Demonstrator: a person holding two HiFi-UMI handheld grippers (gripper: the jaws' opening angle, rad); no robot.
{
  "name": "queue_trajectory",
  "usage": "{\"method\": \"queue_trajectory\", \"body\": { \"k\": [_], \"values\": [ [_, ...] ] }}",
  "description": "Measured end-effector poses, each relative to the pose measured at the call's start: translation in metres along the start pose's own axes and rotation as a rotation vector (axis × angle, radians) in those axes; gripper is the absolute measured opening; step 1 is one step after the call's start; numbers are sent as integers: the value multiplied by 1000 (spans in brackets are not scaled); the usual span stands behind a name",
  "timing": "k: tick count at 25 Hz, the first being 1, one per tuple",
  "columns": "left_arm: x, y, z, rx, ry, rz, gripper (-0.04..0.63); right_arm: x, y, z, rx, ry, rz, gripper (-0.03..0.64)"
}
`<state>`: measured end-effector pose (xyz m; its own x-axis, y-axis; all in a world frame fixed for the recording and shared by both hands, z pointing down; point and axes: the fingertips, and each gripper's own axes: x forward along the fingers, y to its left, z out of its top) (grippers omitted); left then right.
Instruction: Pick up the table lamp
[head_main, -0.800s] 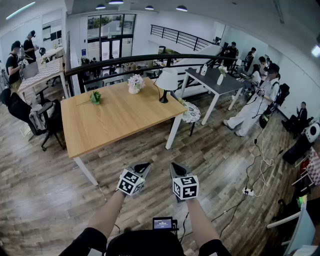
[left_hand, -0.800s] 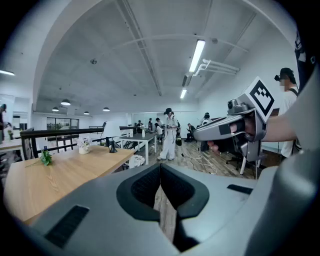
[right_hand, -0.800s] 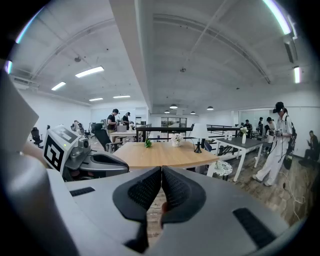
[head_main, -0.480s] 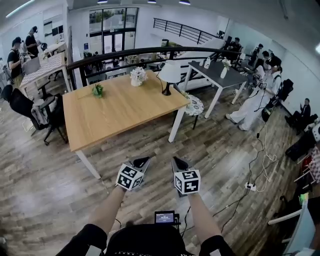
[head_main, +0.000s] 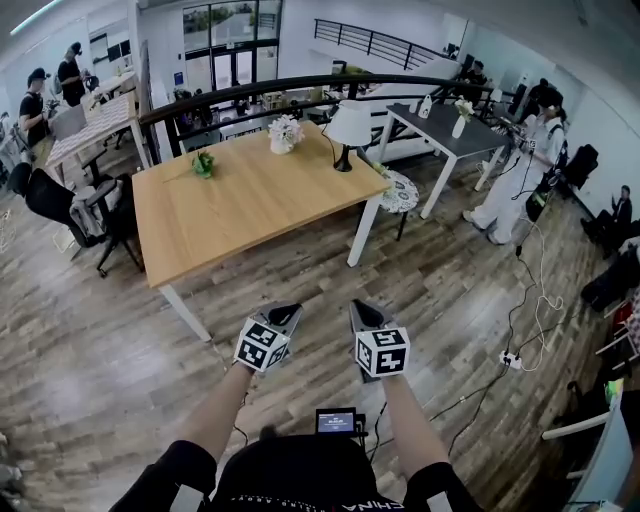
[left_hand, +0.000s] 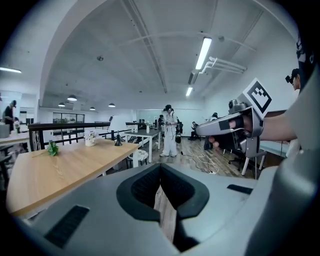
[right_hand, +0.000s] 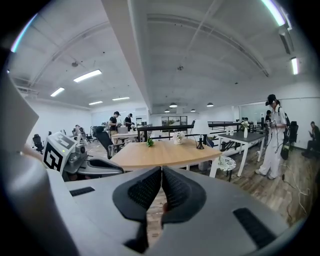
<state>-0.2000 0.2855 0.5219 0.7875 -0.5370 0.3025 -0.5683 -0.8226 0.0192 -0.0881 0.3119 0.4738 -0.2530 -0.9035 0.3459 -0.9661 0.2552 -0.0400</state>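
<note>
The table lamp (head_main: 349, 128), with a white shade and a black stem and base, stands at the far right corner of the wooden table (head_main: 230, 215). It is small in the left gripper view (left_hand: 117, 134) and in the right gripper view (right_hand: 200, 136). My left gripper (head_main: 287, 313) and right gripper (head_main: 360, 311) are side by side over the floor, well short of the table. Each is shut with nothing between its jaws, as the left gripper's (left_hand: 160, 168) and the right gripper's (right_hand: 161, 170) own views show.
On the table stand a white vase of flowers (head_main: 284, 134) and a small green plant (head_main: 204, 163). A round patterned stool (head_main: 400, 192) and a grey table (head_main: 450, 140) lie right of it. Black chairs (head_main: 60, 200) stand left. People (head_main: 515, 175) and floor cables (head_main: 525, 340) are at right.
The wooden table and lamp have drawn nearer and lower in the head view. Both grippers stay shut, side by side in front of me.
</note>
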Motion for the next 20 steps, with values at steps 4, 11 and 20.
{"method": "queue_trajectory", "body": {
  "k": [4,11,20],
  "values": [
    [2,-2,4,5,-16,1,18,3,-4,-2,9,0,2,34],
    [10,-9,-1,14,5,0,18,3,-13,-5,28,9,-3,34],
    [27,-24,-1,21,14,-19,18,-8,-39,-19,64,22,-19,34]
  ]
}}
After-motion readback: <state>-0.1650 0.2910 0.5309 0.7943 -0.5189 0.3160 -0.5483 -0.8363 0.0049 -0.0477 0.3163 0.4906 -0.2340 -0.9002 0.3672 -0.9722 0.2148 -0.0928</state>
